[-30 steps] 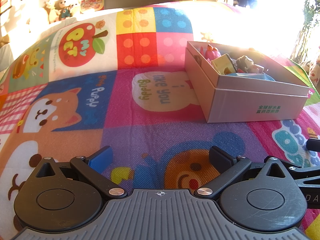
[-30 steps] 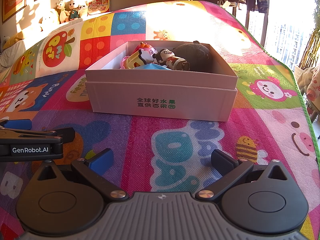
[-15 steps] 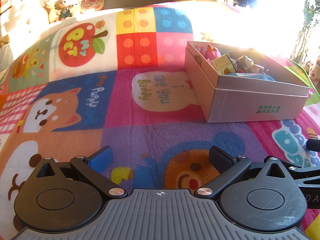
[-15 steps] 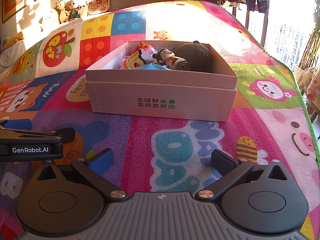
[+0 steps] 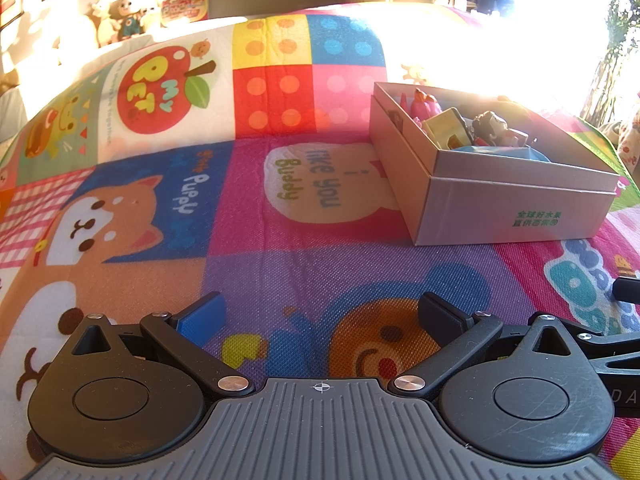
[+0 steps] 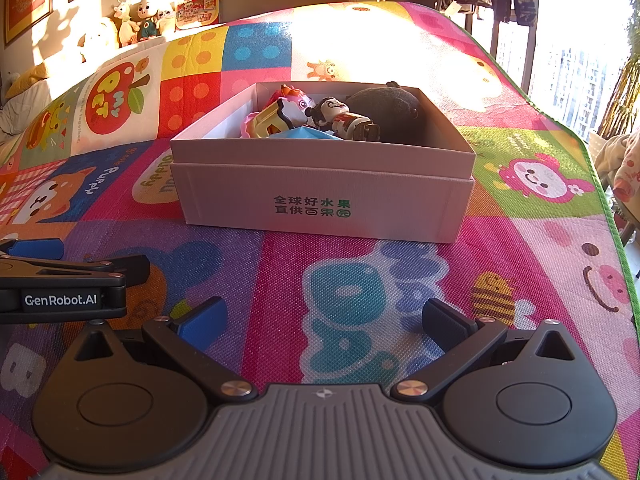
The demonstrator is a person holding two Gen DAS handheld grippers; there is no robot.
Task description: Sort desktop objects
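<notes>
A white cardboard box (image 6: 320, 200) with green print stands on the colourful play mat; it also shows in the left wrist view (image 5: 512, 208) at the right. Inside lie several toys: a figurine (image 6: 340, 116), a yellow toy (image 6: 276, 118), a pink toy (image 6: 298, 98), a dark plush (image 6: 388, 108) and something blue (image 6: 304, 134). My right gripper (image 6: 322, 320) is open and empty, low over the mat in front of the box. My left gripper (image 5: 322, 316) is open and empty, left of the box; its side shows in the right wrist view (image 6: 60, 280).
The cartoon-printed mat (image 5: 160, 200) covers the whole surface. Its green edge (image 6: 604, 200) drops off at the right. Plush dolls (image 6: 136, 20) and a card line the back wall. Strong sunlight washes out the far right.
</notes>
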